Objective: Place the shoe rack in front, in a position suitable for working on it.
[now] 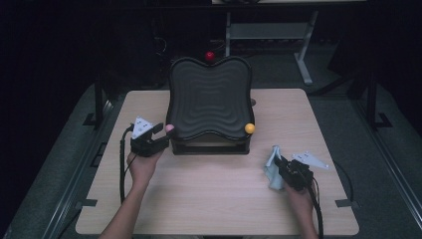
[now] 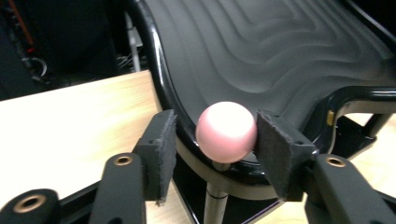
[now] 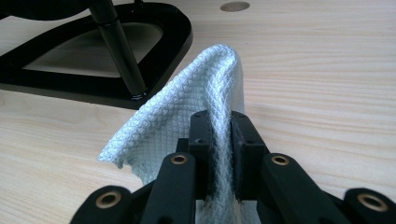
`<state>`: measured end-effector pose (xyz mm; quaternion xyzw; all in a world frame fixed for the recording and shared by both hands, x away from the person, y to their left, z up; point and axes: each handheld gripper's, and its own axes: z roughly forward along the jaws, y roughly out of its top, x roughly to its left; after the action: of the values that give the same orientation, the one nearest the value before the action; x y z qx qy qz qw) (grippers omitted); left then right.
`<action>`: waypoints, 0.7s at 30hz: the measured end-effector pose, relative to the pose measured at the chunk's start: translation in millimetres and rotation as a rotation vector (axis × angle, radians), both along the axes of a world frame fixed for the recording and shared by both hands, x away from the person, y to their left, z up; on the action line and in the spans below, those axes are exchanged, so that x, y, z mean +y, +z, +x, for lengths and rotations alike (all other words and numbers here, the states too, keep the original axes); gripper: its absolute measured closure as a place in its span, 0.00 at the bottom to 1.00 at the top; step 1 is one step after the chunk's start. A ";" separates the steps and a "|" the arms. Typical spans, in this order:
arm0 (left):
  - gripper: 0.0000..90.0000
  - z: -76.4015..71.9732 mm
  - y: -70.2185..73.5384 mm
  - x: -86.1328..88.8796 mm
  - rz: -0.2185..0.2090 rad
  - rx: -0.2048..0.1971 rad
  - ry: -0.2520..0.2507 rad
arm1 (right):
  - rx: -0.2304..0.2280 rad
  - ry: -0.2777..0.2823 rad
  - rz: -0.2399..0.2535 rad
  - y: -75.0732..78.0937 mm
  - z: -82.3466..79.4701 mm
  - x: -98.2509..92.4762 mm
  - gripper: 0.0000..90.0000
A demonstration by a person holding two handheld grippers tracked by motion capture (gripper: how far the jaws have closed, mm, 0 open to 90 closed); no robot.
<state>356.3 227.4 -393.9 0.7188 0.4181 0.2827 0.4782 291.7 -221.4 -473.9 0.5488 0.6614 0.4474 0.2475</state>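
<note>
A black tray (image 1: 211,97) with a wavy surface stands tilted on a black stand at the middle of the wooden table (image 1: 214,199). A pink ball knob (image 1: 169,128) sits at its near left corner. My left gripper (image 1: 161,132) is open around that pink ball (image 2: 226,132): the right pad (image 2: 275,149) touches it and the left pad (image 2: 161,149) stands apart. The tray's rim (image 2: 163,79) runs just behind. My right gripper (image 1: 279,162) is shut on a pale blue waffle cloth (image 1: 272,167) at the near right. The cloth (image 3: 187,107) rises in a fold between the jaws of the right gripper (image 3: 222,122).
A yellow ball knob (image 1: 250,128) marks the tray's near right corner and a red one (image 1: 210,56) its far edge. The stand's black base (image 3: 177,28) and a leg (image 3: 119,51) lie just beyond the cloth. A metal frame (image 1: 303,59) stands on the floor behind.
</note>
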 end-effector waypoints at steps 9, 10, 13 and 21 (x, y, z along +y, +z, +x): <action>0.67 0.0 -1.5 -7.7 0.030 -0.009 0.005 | -0.005 0.010 -0.004 1.0 2.8 5.6 0.89; 0.67 1.0 -1.6 -6.0 0.023 -0.006 -0.010 | -0.004 0.009 -0.003 1.2 2.8 5.3 0.89; 0.68 1.4 -1.7 -4.3 0.024 -0.007 -0.035 | -0.006 0.003 -0.009 2.1 1.8 3.2 0.89; 0.68 -0.3 -2.2 -11.5 0.039 -0.018 -0.088 | -0.004 -0.019 -0.003 1.1 -1.8 -2.2 0.89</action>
<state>356.0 215.9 -396.1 0.7431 0.3762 0.2760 0.4797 290.0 -223.6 -472.8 0.5537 0.6562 0.4453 0.2540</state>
